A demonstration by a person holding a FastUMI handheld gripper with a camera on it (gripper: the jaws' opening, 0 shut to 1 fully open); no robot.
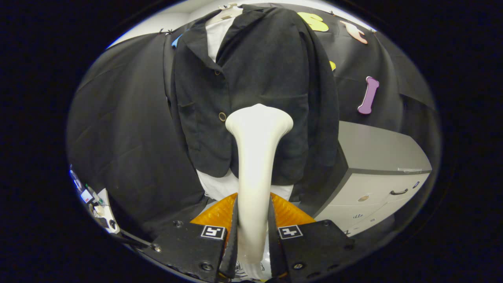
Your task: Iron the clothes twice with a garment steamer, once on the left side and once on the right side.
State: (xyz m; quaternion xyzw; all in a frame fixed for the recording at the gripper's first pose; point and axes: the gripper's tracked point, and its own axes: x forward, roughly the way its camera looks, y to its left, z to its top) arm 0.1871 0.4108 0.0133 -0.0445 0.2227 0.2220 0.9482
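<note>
A cream-white garment steamer (pixel 254 165) stands up between my two fingers, and my gripper (pixel 253 226) is shut on its handle. Its wide head reaches the front of a dark jacket (pixel 259 82), at or very close to the cloth just right of the lower brass button (pixel 222 116). The jacket hangs on a pale hanger (pixel 227 11) over a white shirt (pixel 217 37), whose hem shows below the jacket. Whether the head touches the fabric I cannot tell.
A grey drawer cabinet (pixel 377 173) stands to the right of the jacket, close to its sleeve. An orange ribbed part (pixel 214 214) lies under the steamer behind my fingers. Small devices and cables (pixel 92 200) sit low at the left.
</note>
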